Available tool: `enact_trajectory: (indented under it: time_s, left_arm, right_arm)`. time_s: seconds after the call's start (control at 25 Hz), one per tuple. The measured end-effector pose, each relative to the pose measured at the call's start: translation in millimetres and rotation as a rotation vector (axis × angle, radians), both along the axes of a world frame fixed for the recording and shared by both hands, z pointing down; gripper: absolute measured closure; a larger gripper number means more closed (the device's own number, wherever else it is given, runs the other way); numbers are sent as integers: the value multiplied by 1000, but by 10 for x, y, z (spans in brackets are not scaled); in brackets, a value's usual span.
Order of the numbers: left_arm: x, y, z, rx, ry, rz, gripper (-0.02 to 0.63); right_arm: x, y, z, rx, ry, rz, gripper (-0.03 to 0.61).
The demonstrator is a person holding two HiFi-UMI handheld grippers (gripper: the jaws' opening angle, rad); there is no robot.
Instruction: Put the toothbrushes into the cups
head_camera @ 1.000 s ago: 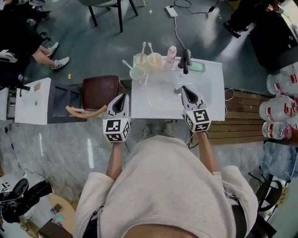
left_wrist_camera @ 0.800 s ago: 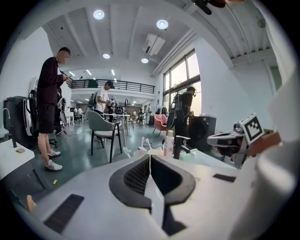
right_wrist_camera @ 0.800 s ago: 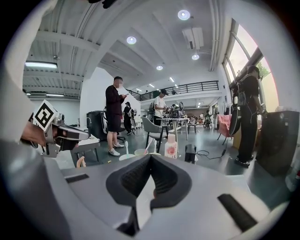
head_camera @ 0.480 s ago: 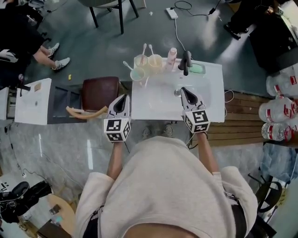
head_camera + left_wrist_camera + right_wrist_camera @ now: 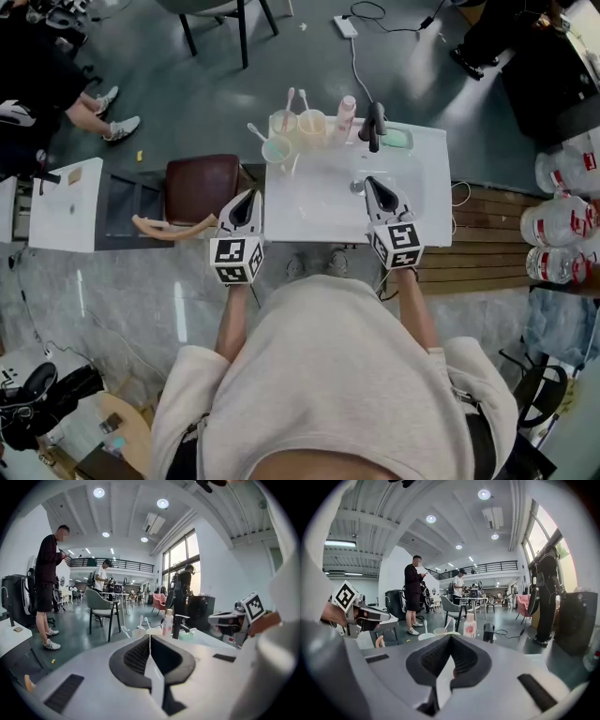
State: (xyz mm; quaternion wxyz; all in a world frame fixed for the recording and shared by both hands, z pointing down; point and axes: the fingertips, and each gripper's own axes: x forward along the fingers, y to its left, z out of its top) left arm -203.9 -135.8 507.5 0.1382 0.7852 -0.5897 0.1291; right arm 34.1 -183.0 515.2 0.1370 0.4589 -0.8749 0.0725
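Three pale cups (image 5: 283, 122) (image 5: 311, 120) (image 5: 277, 148) stand at the back left of the white sink counter (image 5: 422, 159). A toothbrush (image 5: 289, 97) (image 5: 303, 97) (image 5: 255, 129) stands in each. My left gripper (image 5: 248, 195) hovers just off the counter's left front corner, jaws shut and empty. My right gripper (image 5: 370, 180) is over the basin, also shut with nothing in it. In the left gripper view the cups (image 5: 140, 631) show beyond the shut left gripper (image 5: 150, 637). In the right gripper view they (image 5: 427, 636) lie past the shut right gripper (image 5: 450, 637).
A pink bottle (image 5: 346, 112), a black faucet (image 5: 375, 122) and a green soap (image 5: 397, 137) line the counter's back. A brown stool (image 5: 200, 186) stands left of it, a white table (image 5: 66, 202) farther left. Water jugs (image 5: 562, 220) and a wooden pallet (image 5: 483, 234) lie to the right. People stand about the room.
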Motion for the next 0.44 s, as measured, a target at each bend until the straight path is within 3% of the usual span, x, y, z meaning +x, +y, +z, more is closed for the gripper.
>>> enact_trajectory:
  time_s: [0.44]
  left_arm:
    - [-3,2,8,-6,2,2,598]
  right_arm:
    - [-11,40,7,-6,5,-6,580]
